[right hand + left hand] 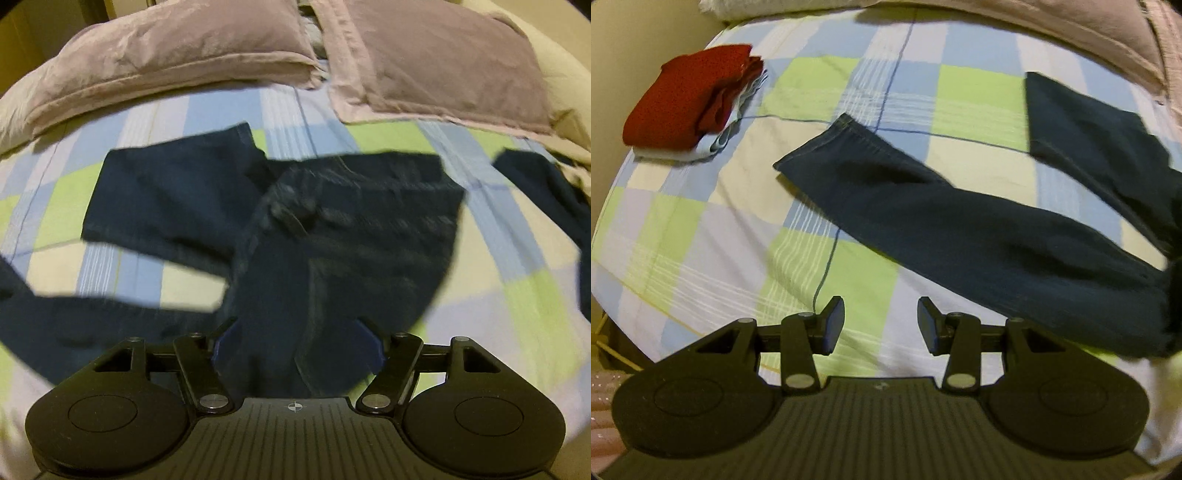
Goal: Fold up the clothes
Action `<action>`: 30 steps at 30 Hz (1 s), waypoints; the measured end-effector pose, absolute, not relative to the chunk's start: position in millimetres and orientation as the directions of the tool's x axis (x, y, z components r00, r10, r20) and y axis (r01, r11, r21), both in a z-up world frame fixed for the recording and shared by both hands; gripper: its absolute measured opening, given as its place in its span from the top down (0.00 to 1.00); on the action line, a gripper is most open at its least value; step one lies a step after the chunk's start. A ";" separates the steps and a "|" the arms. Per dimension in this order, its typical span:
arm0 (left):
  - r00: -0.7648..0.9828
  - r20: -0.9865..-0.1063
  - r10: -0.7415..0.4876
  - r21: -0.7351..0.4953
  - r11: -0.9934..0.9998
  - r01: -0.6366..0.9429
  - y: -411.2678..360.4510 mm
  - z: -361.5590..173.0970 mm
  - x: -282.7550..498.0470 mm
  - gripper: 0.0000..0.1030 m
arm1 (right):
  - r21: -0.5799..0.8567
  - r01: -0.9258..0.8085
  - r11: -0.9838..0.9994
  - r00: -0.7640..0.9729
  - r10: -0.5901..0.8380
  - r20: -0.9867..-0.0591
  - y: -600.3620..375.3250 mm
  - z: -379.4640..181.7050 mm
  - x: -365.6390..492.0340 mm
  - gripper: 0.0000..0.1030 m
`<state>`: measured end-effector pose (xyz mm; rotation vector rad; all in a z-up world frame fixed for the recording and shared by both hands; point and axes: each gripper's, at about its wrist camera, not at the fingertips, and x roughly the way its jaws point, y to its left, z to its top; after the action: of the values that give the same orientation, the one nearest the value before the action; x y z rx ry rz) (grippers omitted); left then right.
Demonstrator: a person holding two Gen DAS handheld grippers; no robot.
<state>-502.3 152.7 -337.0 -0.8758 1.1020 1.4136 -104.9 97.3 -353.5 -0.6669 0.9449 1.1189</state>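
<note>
Dark blue jeans lie spread on the checkered bed sheet, one leg reaching toward the centre, the other further back right. My left gripper hovers open over bare sheet, just left of the nearer leg, holding nothing. In the right wrist view the jeans are blurred, waist end nearest. My right gripper has its fingers wide apart with the denim bunched between and over them, hiding the fingertips.
A folded red garment sits on top of folded pale clothes at the far left of the bed. Two mauve pillows lie at the head. Another dark garment lies at the right edge.
</note>
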 end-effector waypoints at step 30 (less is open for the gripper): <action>-0.058 -0.912 0.407 -0.137 -0.435 -0.890 227.3 -414.4 -610.1 0.51 | 0.522 -0.216 0.825 0.167 0.558 -0.813 -122.7 -411.6 97.2 0.31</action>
<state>-610.1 227.3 -414.4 -1.2173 0.5948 1.6778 97.2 -122.7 -411.6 0.3152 1.2925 0.5637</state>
